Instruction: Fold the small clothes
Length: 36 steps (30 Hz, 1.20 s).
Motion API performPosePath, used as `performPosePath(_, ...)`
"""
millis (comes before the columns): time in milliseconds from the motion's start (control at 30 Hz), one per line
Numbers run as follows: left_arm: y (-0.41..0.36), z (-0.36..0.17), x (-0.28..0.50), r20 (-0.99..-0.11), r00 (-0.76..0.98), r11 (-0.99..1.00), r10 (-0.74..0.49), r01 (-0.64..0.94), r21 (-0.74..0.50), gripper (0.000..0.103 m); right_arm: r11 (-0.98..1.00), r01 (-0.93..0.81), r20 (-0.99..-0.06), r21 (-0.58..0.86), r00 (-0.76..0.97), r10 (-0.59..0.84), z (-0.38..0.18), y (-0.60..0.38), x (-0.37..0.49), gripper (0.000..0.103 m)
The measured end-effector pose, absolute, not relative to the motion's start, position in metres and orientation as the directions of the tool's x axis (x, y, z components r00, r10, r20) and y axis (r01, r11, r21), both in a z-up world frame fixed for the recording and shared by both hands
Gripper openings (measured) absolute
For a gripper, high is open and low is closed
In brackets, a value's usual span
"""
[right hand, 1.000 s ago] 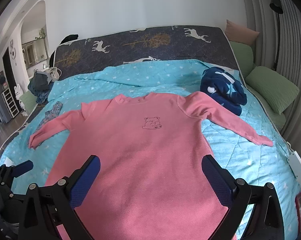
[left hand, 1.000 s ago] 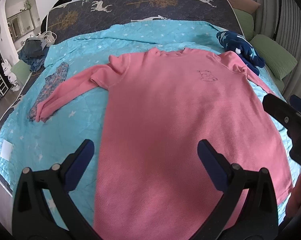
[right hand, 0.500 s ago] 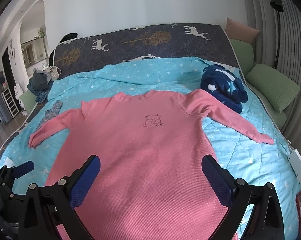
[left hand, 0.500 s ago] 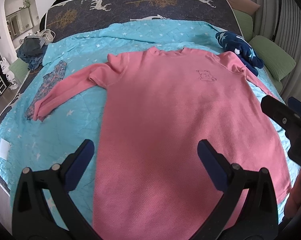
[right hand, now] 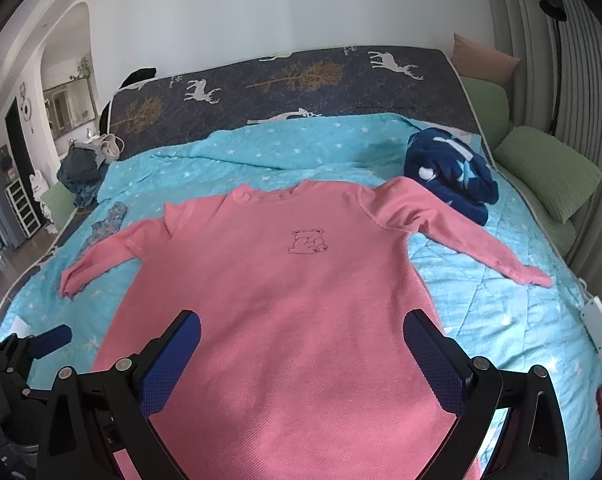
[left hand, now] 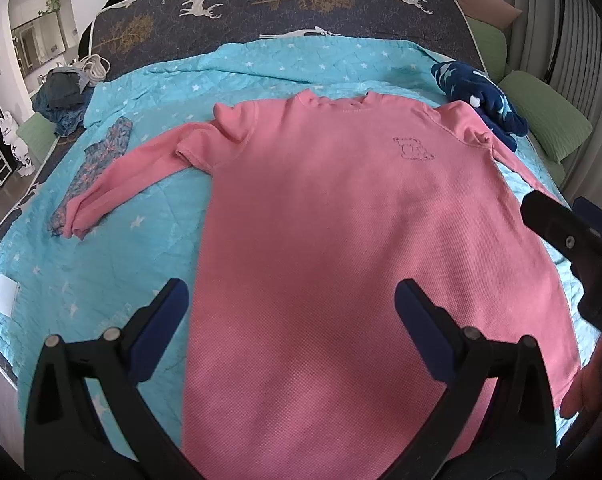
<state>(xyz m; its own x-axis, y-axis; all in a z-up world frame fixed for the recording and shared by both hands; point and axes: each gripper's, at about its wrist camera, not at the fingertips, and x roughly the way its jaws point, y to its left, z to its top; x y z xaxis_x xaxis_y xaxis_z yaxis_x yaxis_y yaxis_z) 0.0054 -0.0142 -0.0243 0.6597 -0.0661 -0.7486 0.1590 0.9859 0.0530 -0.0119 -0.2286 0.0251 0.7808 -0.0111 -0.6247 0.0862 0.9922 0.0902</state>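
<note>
A pink long-sleeved top [left hand: 341, 220] [right hand: 293, 300] with a small bear outline on the chest lies flat, front up, on a turquoise star-patterned blanket [left hand: 101, 272] [right hand: 501, 304]. Both sleeves are spread outward. My left gripper [left hand: 291, 300] hovers open over the lower left of the top, nothing between its blue pads. My right gripper [right hand: 301, 332] is open above the lower middle of the top, holding nothing. In the left wrist view the right gripper [left hand: 573, 240] shows at the right edge.
A dark blue star-patterned garment [right hand: 449, 172] sits bunched beside the right shoulder. A floral patterned piece [left hand: 97, 164] lies under the left cuff. Dark clothes [right hand: 81, 172] are piled at the bed's far left corner. Green pillows [right hand: 549, 172] line the right side.
Both wrist views have shifted slightly; the top sits a little lower and closer in the frames. The grippers stay open and the top has not moved.
</note>
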Motion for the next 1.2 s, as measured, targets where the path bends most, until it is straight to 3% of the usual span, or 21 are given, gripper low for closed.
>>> performPosePath(1067, -0.008, -0.03, 0.009, -0.762, 0.645, 0.988, -0.067, 0.148, 0.039, 0.102, 0.991, 0.062, -0.649, 0.117, 0.761, 0.029, 0.019, -0.228, -0.007, 0.103)
performPosePath(1200, 0.022, -0.03, 0.028, -0.778, 0.616, 0.992, -0.123, 0.093, -0.084, 0.102, 0.992, 0.054, -0.65, 0.112, 0.759, 0.032, 0.018, -0.227, -0.004, 0.103)
